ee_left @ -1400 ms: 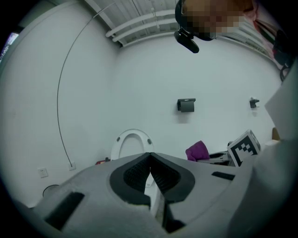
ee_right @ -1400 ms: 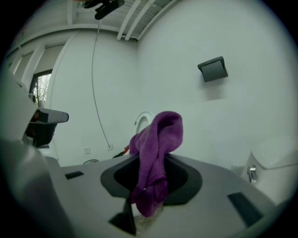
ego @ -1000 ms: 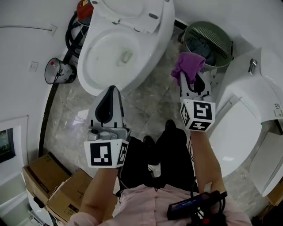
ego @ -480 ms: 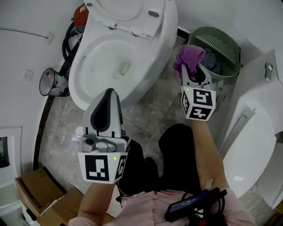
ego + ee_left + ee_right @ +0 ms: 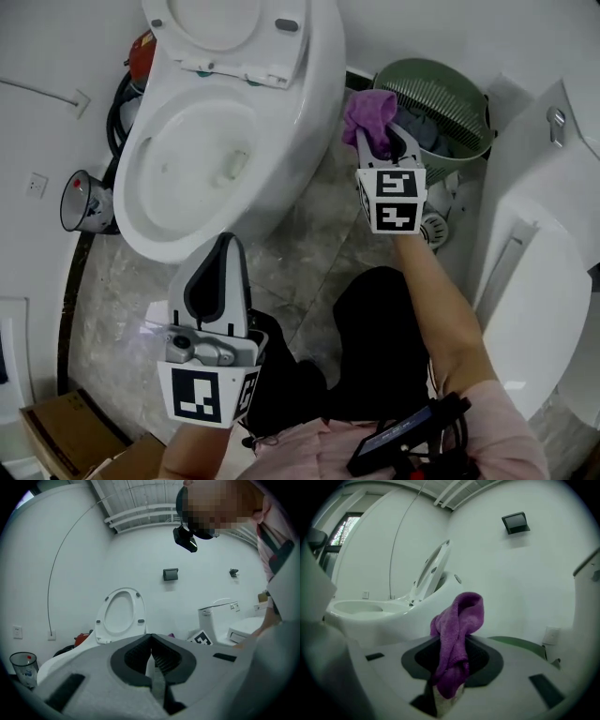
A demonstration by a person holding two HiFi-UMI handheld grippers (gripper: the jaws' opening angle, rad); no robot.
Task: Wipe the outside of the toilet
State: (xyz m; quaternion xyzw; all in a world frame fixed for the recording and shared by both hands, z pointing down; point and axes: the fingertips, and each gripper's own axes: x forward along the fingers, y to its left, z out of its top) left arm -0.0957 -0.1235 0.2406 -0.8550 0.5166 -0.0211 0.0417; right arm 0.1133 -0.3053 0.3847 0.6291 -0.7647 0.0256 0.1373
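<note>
Looking down in the head view, the right tongs (image 5: 373, 141) are clamped on a bunched purple cloth (image 5: 368, 111). They are held at the far right, just beside the curved outer wall of the toilet (image 5: 314, 131). Whether cloth and porcelain touch cannot be told. A green basket (image 5: 450, 89) stands just right of the cloth, and a second toilet (image 5: 525, 281) is further right. The left tongs (image 5: 223, 248) hang nearer, over the floor (image 5: 300, 253) by the bowl's near rim.

The left gripper view shows those jaws pressed together with nothing between them, and the raised seat lid (image 5: 119, 616) beyond.

The right gripper view shows the cloth pinched between the jaws, its loose loop standing up past the tips. The toilet's white flank is close on the left.

By my reading, the step in hand is bringing the cloth to the flank, with no stroke evidently begun. The next move calls for pressing the loop flat against the right side and dragging it along the curve, keeping the hard tips off the porcelain.
</note>
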